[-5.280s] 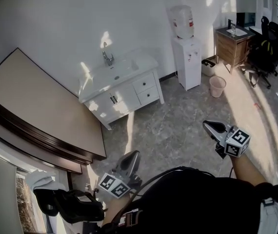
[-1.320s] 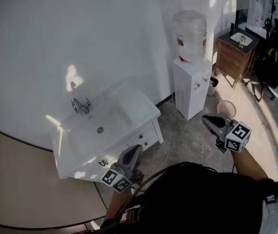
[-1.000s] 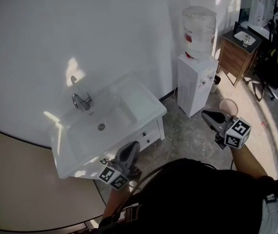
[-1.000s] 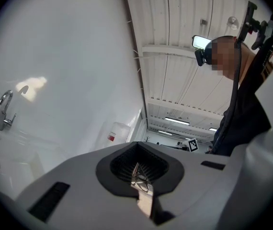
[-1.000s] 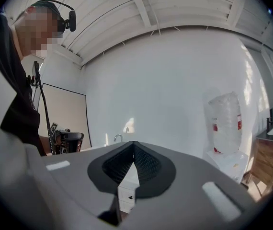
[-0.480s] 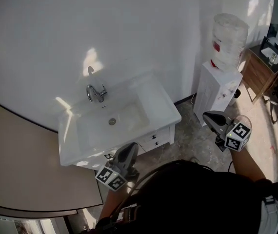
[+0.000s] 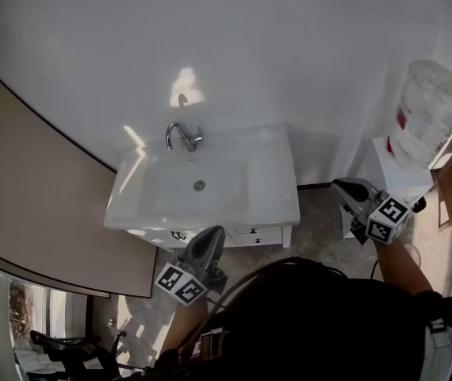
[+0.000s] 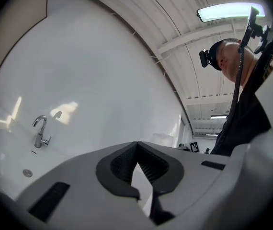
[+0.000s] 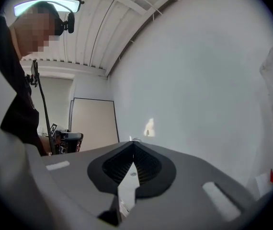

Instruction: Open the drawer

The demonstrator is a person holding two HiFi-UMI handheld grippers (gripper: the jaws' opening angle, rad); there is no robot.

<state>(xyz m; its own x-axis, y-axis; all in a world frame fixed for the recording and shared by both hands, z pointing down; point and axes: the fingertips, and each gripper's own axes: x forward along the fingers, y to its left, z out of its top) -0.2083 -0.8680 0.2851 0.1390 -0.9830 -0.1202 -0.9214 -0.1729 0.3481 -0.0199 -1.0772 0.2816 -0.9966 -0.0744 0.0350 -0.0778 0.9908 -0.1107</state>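
Floor (image 7: 315, 235) is lying open before the vanity's (image 7: 273, 205) front edge; a water dispenser (image 7: 428, 117) is crowding its right corner, a brown panel (image 7: 44, 189) seemingly its left.

White drawer (image 7: 251, 234), small dark knob, shut, under right half of sink basin (image 7: 202, 185).

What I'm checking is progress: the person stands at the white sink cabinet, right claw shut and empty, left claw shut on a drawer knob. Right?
The left claw is shut on nothing: the left gripper view shows it closed on air, facing the faucet, no knob in it. The rest holds: right claw shut and empty, person at the white sink cabinet.
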